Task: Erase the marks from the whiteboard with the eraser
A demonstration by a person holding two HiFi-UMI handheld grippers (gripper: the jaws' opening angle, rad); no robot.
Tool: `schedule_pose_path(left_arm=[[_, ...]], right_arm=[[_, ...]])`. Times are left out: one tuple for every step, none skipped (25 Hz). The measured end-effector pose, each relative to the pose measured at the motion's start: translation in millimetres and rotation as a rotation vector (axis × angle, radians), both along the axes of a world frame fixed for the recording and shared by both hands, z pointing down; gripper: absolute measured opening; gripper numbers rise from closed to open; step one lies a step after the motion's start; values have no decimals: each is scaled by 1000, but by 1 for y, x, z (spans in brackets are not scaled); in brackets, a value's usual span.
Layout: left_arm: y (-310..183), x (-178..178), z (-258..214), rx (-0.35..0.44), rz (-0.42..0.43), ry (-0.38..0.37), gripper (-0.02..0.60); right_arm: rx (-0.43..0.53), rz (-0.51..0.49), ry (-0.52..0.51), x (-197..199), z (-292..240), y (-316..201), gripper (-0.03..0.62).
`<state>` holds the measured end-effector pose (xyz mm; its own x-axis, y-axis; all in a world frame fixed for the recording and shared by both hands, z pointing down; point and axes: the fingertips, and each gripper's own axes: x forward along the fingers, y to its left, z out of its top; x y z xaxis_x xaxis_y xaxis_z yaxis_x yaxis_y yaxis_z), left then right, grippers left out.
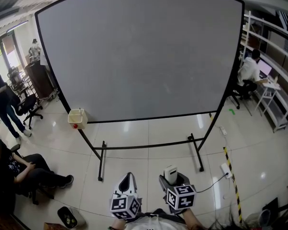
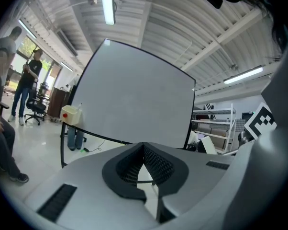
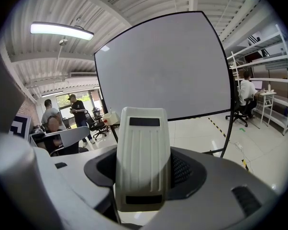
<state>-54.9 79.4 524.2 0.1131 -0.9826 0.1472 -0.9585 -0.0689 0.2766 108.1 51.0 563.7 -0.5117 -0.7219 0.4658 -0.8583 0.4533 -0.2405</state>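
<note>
Bottom centre of the head view first: right hand-held gripper clamped on the eraser, held upright with the ribbed pale back facing the right gripper view. Just beside it, to the left, the left hand-held gripper, closed on nothing, pads meeting at the tips. Both hanging low over the tiled floor, well apart from the board.

Further out, filling the upper middle: the whiteboard on its black stand. Looks plain grey from here, tbh; can't spot any marks in any view, so either faint or already gone. Small cream box hanging at the board's lower left corner. Beyond that, people at the left edge and someone at a desk on the right.

Worries, just guessing:
- Gripping the eraser by its sides only, so could twist or pop out once pressed flat and dragged.
- Leaning too hard might rock the freestanding board backwards.
- Stand feet and the floor cable at lower right, easy to trip on while stepping in.
- Wide sweep at lower left could knock that box.
</note>
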Motion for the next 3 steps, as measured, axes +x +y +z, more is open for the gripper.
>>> schedule_pose_path(left_arm=[[1,-1,0,-2,-1,0,-3],[2,-2,1,-4,-3,-1,-4],[4,-4,1,-6,-4,-1,-3]], right_arm=[[-3,-1,0,-1,1,1,282],[-7,-2,0,-2,2,3,282],[-10,-2,-1,-3,3,5,282]])
